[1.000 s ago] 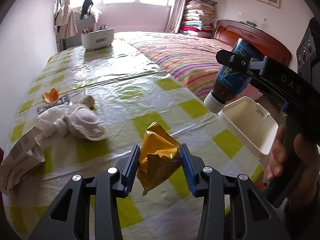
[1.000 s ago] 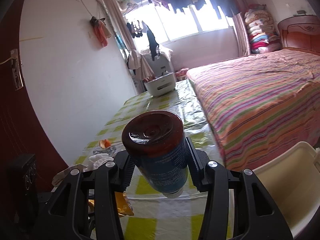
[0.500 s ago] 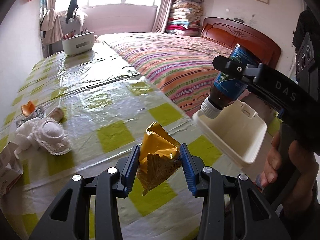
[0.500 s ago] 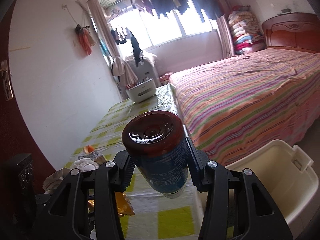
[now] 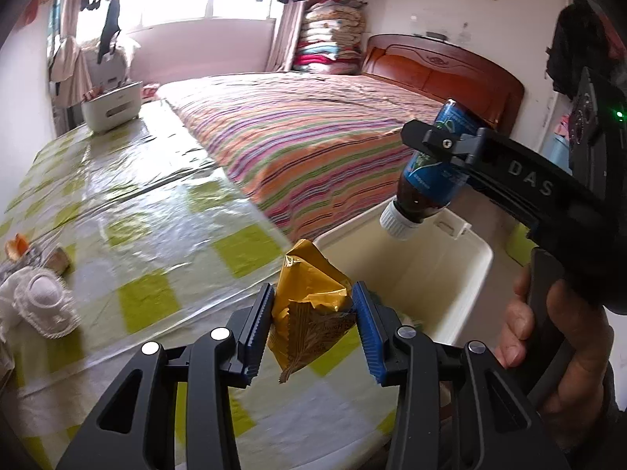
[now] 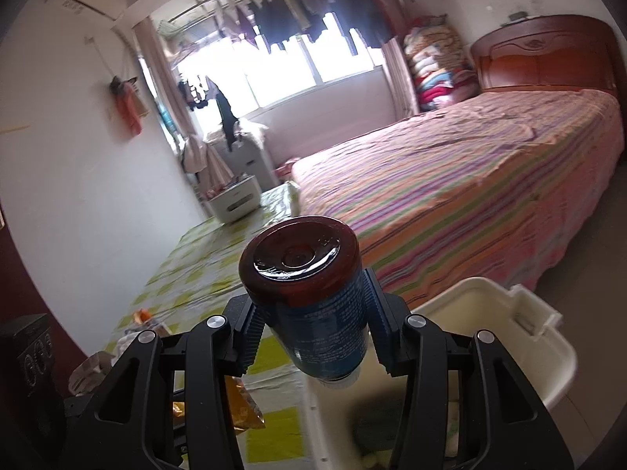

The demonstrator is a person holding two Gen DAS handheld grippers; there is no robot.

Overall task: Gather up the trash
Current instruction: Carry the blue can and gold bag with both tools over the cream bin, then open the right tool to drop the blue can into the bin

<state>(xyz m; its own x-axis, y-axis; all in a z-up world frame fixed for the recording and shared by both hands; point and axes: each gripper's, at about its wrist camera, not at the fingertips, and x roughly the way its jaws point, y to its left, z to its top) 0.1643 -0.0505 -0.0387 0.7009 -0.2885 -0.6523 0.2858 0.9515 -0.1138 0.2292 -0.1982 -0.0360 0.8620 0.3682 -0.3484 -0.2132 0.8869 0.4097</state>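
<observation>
My left gripper (image 5: 311,323) is shut on a crumpled yellow snack wrapper (image 5: 309,305), held above the table's right edge, just left of the cream trash bin (image 5: 466,274). My right gripper (image 6: 309,333) is shut on a dark bottle with a blue label (image 6: 313,297), held upside down, white cap down, over the bin (image 6: 548,337). In the left wrist view the bottle (image 5: 431,172) hangs above the bin's far side. The wrapper also shows in the right wrist view (image 6: 243,407). Some trash lies in the bin's bottom.
A table with a yellow-green checked plastic cover (image 5: 137,203) holds a white crumpled mask (image 5: 39,301), an orange peel (image 5: 15,244) and a white box (image 5: 111,105) at the far end. A striped bed (image 5: 313,129) runs along the table's right side.
Both grippers have moved right, from over the table toward the bin. The bottle now hangs over the bin opening, and the wrapper is at the table's edge beside the bin.
</observation>
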